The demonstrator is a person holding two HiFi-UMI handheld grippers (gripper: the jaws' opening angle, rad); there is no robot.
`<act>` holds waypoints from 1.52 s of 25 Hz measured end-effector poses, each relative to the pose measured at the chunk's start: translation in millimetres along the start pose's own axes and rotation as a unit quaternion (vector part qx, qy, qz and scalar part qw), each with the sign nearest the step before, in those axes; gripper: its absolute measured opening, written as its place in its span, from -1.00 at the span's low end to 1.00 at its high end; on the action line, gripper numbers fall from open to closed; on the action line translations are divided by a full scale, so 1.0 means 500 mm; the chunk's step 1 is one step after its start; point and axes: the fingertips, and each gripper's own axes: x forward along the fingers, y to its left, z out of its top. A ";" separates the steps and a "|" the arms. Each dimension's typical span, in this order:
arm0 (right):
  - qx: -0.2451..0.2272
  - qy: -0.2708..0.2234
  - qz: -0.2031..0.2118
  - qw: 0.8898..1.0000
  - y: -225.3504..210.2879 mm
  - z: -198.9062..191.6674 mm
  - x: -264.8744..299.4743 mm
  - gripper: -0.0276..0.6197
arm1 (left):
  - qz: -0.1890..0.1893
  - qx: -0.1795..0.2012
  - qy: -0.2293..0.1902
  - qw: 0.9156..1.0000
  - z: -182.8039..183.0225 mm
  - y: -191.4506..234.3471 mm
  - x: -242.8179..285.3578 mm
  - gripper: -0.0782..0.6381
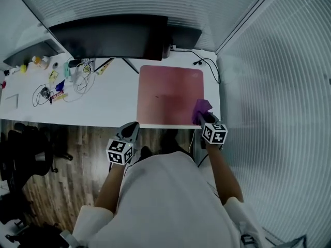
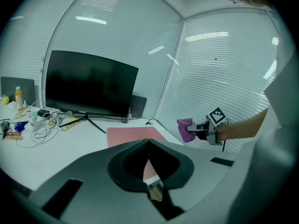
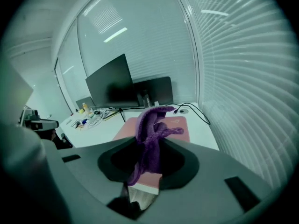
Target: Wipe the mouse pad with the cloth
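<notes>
The cloth (image 1: 201, 108) is pinched in the right gripper's (image 1: 206, 118) jaws over the mouse pad (image 1: 166, 92), ready for wiping. The left gripper's (image 1: 131, 129) jaws are pressed together, empty.

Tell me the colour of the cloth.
The cloth is purple, clearest in the right gripper view.

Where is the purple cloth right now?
In the head view, the purple cloth is on the right side, pinched in the jaws of the right gripper, at the near right corner of the pink mouse pad.
</notes>
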 end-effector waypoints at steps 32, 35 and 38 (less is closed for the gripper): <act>-0.014 -0.134 0.035 0.990 0.022 0.009 -0.422 -0.51 | -0.026 0.011 -0.070 0.997 0.041 -0.230 -0.159 -0.73; -0.018 -0.134 0.042 0.990 0.023 0.007 -0.426 -0.51 | -0.027 0.015 -0.068 0.997 0.045 -0.242 -0.154 -0.73; -0.019 -0.132 0.046 0.990 0.020 0.003 -0.426 -0.51 | -0.030 0.017 -0.068 0.997 0.050 -0.250 -0.147 -0.73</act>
